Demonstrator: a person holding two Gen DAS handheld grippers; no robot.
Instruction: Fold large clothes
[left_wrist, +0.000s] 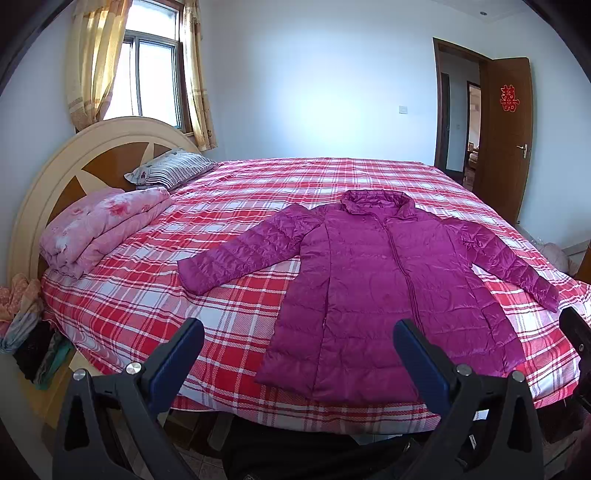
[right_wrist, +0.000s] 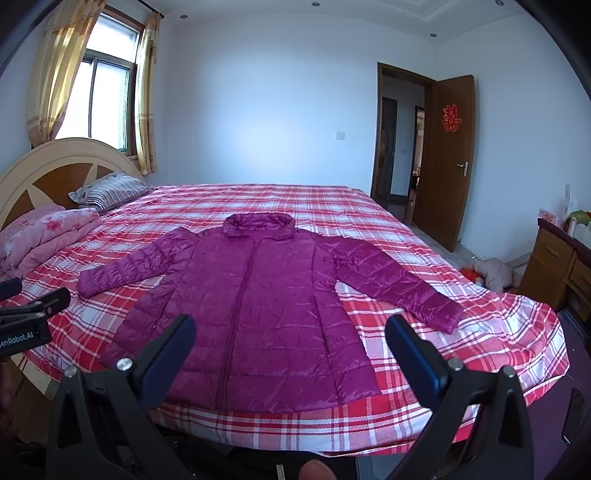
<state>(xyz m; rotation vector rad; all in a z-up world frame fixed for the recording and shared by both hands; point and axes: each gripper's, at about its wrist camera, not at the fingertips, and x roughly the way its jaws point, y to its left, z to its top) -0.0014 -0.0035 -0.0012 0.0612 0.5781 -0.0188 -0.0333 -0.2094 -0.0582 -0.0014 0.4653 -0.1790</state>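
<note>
A long magenta quilted down jacket lies flat and face up on the bed, zipped, both sleeves spread out, collar toward the far side, hem at the near edge. It also shows in the right wrist view. My left gripper is open and empty, held above the near bed edge by the jacket's lower left hem. My right gripper is open and empty, held above the hem's middle and right. The left gripper's body shows at the left edge of the right wrist view.
The bed has a red and white plaid sheet. A folded pink floral quilt and a striped pillow lie by the headboard. Clothes are piled beside the bed. A wooden cabinet and an open door stand at right.
</note>
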